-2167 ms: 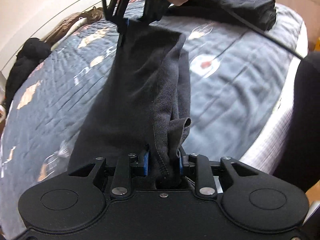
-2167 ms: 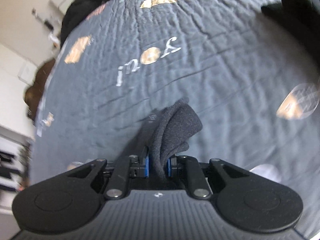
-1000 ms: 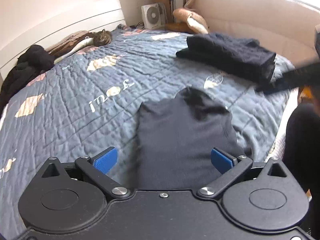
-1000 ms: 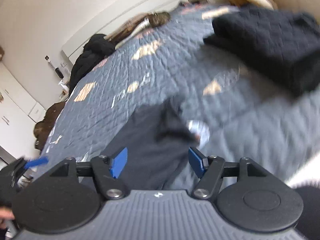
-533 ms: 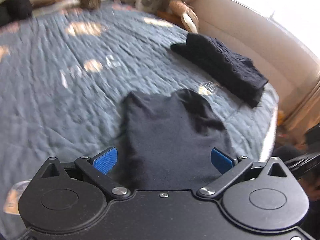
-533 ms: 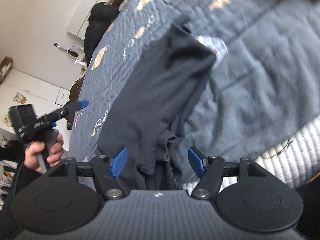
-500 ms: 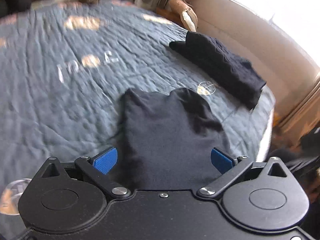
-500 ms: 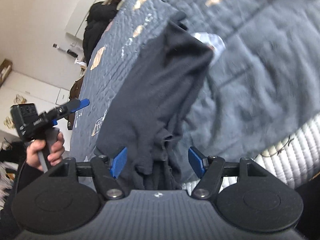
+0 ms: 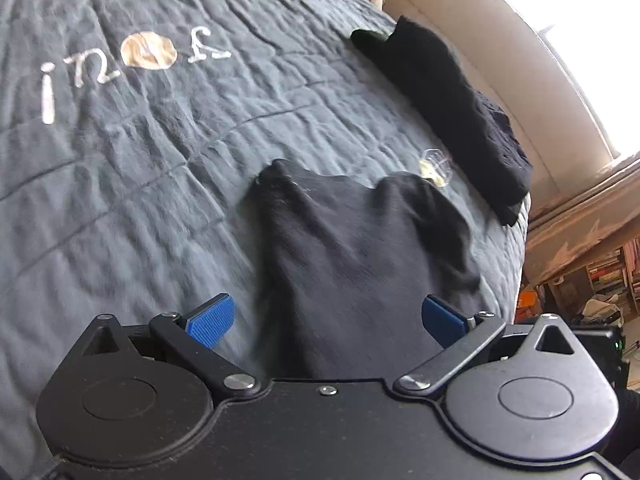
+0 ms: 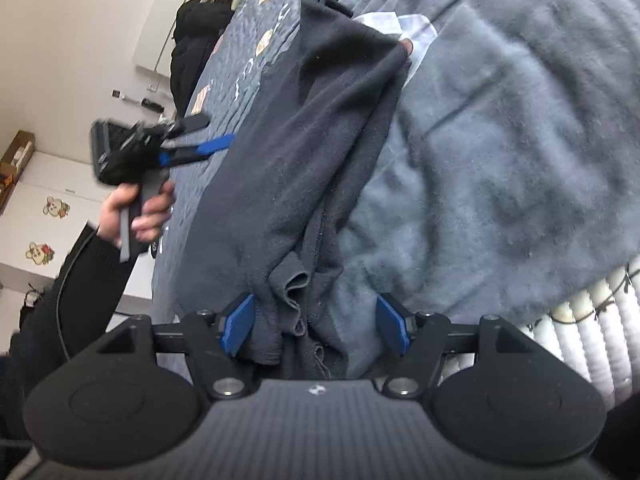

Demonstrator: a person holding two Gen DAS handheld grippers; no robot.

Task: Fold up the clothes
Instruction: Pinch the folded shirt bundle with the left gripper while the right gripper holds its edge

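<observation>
The dark grey garment (image 9: 360,256) lies on the blue-grey quilt (image 9: 132,168) near the close edge of the bed, laid out as a long narrow panel that looks folded lengthwise at least once, so the task seems partly done; the panel probably needs 1 or 2 crosswise folds and tidying before it matches the black folded garment (image 9: 452,104) that rests far right, well apart, by the bed's side wall. The left gripper (image 9: 328,318) hangs over the near end of the panel with its blue pads spread wide and nothing pinched between them. The right gripper (image 10: 316,326) is likewise spread apart; the bunched, ruffled hem of the garment (image 10: 304,184) sits between its pads, but the cloth does not look clamped. The left wrist view shows the far end with its 2 raised corners, the quilt lettering and the folded black piece, none of which the right view gives clearly. The right wrist view alone shows the messy layered hem at the near end, a white label (image 10: 404,26) at the far end, the person's left hand (image 10: 136,208) gripping the other tool's handle, and a dark heap of clothes (image 10: 196,40) at the far left of the bed.
</observation>
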